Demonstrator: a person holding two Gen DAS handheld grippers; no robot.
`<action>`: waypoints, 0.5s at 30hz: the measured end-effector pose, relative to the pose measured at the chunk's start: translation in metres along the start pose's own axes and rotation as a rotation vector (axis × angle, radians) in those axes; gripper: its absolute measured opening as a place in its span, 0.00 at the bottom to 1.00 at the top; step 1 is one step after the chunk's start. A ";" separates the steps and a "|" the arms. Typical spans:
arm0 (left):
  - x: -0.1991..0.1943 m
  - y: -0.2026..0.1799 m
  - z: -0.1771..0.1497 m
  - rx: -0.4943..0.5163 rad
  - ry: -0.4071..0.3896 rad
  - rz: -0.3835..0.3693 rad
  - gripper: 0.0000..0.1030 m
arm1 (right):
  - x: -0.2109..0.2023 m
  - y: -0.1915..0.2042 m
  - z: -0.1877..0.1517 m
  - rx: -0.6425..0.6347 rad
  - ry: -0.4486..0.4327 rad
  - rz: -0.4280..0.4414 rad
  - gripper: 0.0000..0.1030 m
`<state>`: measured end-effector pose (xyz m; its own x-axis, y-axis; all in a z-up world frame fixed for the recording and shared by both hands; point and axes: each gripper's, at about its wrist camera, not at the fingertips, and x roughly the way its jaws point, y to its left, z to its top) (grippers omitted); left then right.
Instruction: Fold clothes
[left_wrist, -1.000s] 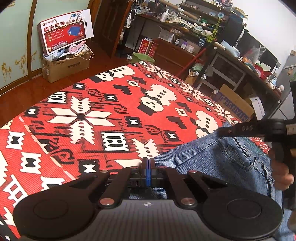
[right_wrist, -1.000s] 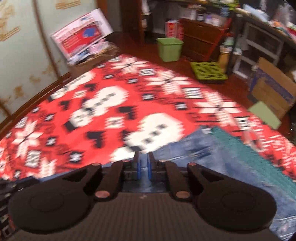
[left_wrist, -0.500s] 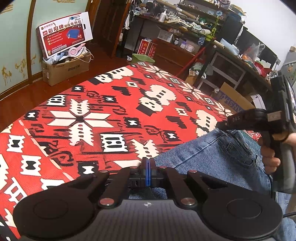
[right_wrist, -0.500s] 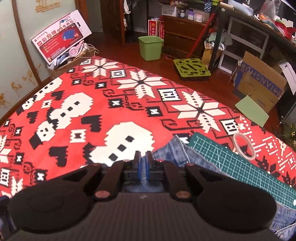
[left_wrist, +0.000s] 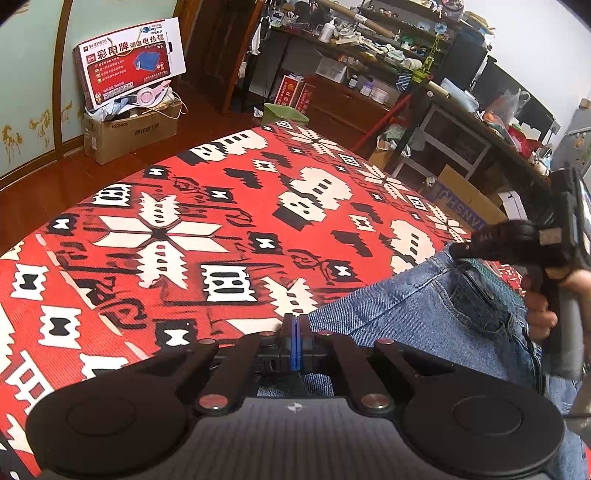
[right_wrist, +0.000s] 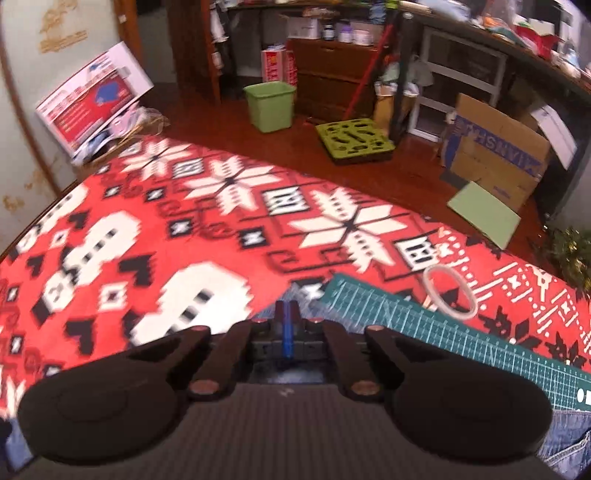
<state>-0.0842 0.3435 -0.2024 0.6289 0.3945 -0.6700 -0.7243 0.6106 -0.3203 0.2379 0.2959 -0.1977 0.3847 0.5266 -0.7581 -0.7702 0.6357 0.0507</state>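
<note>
The left tool (left_wrist: 294, 332) has its blue pads pressed together at the near edge of a pair of blue jeans (left_wrist: 424, 314); denim shows just under the fingers, so it appears to pinch the cloth there. The jeans lie on a bench covered with a red, white and black patterned cloth (left_wrist: 221, 229), spread toward the right side of the left wrist view, with a pocket and seams facing up. In that same view the right tool (left_wrist: 458, 251) comes in from the right, held by a hand (left_wrist: 543, 306) wrapped around its grip, its black tip resting at the far upper corner of the jeans. In the right wrist view, which is somewhat blurred, the right tool's jaws have just been closing and now stand fully together, with a corner of denim at the pads, though how much cloth they catch cannot be told. Just beside that tip lies a green cutting mat (right_wrist: 443, 332) with a printed grid, partly under the jeans, and a pale ring of tape (right_wrist: 448, 291) rests on the patterned cloth at the mat's far edge. Beyond the bench, on the wooden floor, stand a green bin (right_wrist: 271, 107), a green perforated tray (right_wrist: 352, 140) and several cardboard boxes (right_wrist: 495, 162).
</note>
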 end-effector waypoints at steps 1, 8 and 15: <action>0.000 -0.001 0.000 0.004 0.000 0.004 0.02 | -0.001 -0.002 0.003 0.018 -0.003 -0.017 0.02; -0.002 -0.014 -0.004 0.067 -0.021 0.036 0.03 | -0.064 -0.053 -0.002 0.085 -0.019 -0.026 0.06; -0.008 -0.027 -0.003 0.115 -0.015 0.046 0.20 | -0.153 -0.121 -0.061 0.150 0.006 -0.058 0.10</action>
<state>-0.0701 0.3213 -0.1908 0.6009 0.4335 -0.6715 -0.7157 0.6659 -0.2105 0.2415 0.1038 -0.1277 0.4230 0.4835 -0.7664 -0.6623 0.7421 0.1026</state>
